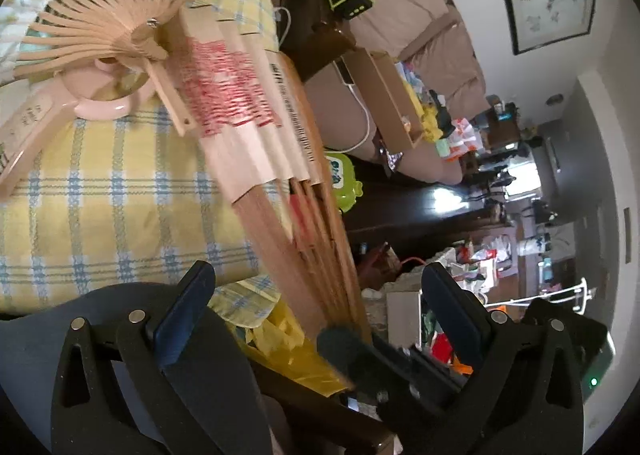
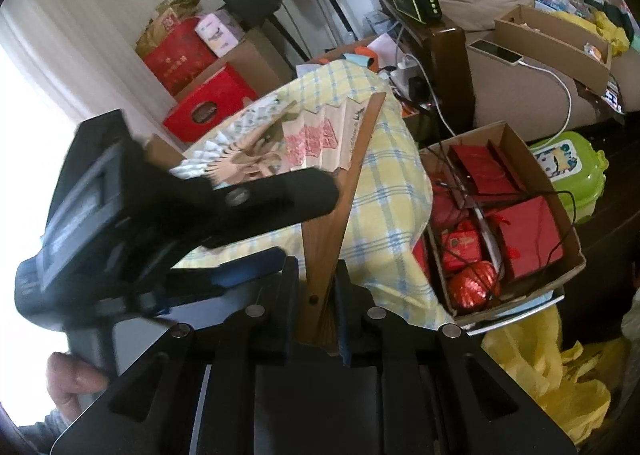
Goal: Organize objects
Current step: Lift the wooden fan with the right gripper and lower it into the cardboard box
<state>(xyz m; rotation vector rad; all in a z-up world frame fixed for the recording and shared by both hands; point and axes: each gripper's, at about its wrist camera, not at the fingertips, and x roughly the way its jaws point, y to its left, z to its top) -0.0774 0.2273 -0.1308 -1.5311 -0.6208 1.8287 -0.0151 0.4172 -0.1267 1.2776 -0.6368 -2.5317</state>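
A wooden folding fan with red print on cream paper [image 1: 240, 103] lies half spread over a yellow checked cloth [image 1: 120, 183]. My right gripper [image 2: 316, 295] is shut on the brown ribs at the fan's base [image 2: 324, 255]. My left gripper [image 1: 316, 295] is open, with the fan's ribs passing between its blue pads without touching them. In the right wrist view my left gripper [image 2: 224, 195] reaches across the fan from the left. A second pale fan with a bamboo frame [image 1: 100, 31] lies spread above it, over a pink plastic piece [image 1: 100, 95].
A cardboard box of red packets [image 2: 500, 215] sits right of the cloth. A green plastic case [image 2: 568, 171], a yellow bag [image 2: 552, 367], a sofa with a long cardboard box [image 2: 560, 43] and a charging phone [image 2: 496, 51] lie beyond. Red gift boxes [image 2: 208, 107] stand behind.
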